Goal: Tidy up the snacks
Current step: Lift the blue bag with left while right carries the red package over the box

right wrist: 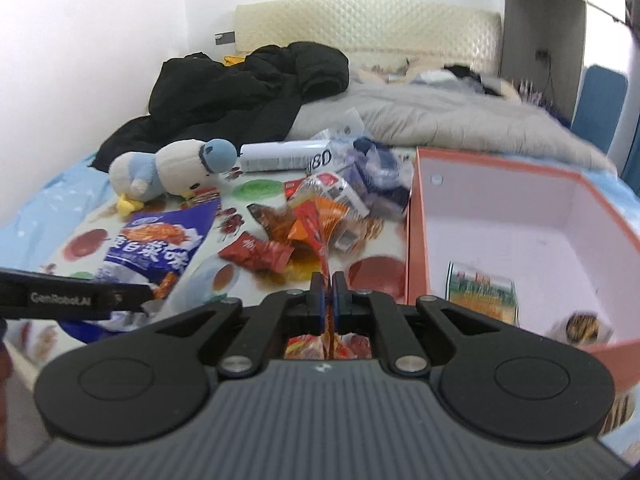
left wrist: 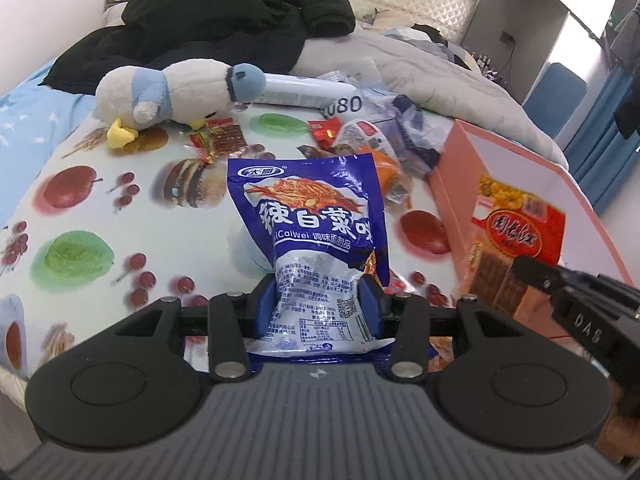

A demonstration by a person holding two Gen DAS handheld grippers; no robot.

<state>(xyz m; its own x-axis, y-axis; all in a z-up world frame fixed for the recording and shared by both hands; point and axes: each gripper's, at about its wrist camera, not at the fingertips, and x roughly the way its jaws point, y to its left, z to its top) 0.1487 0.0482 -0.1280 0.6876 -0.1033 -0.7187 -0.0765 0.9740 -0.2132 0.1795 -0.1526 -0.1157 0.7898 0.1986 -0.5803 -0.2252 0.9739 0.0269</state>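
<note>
Left gripper (left wrist: 318, 296) has the blue snack bag (left wrist: 316, 232) pinched between its pads, held up over the fruit-print surface (left wrist: 92, 216), while the right gripper (right wrist: 329, 296) is clamped tight on a thin red-orange packet (right wrist: 320, 228). The pink box (right wrist: 416, 240) sits to the right, a couple of packs inside, and the loose snack pile (right wrist: 340, 200) lies farther back by the plush penguin (right wrist: 172, 168).

Glossy plastic snack bag (left wrist: 308, 216), fuzzy cloth plush toy (left wrist: 168, 92), matt cardboard box (right wrist: 500, 216).

The open pink cardboard box (right wrist: 416, 216) sits right of the loose snack packet pile (right wrist: 320, 208); the plush white-and-blue duck (right wrist: 168, 172) lies left, the black padded jacket (right wrist: 240, 92) behind.
</note>
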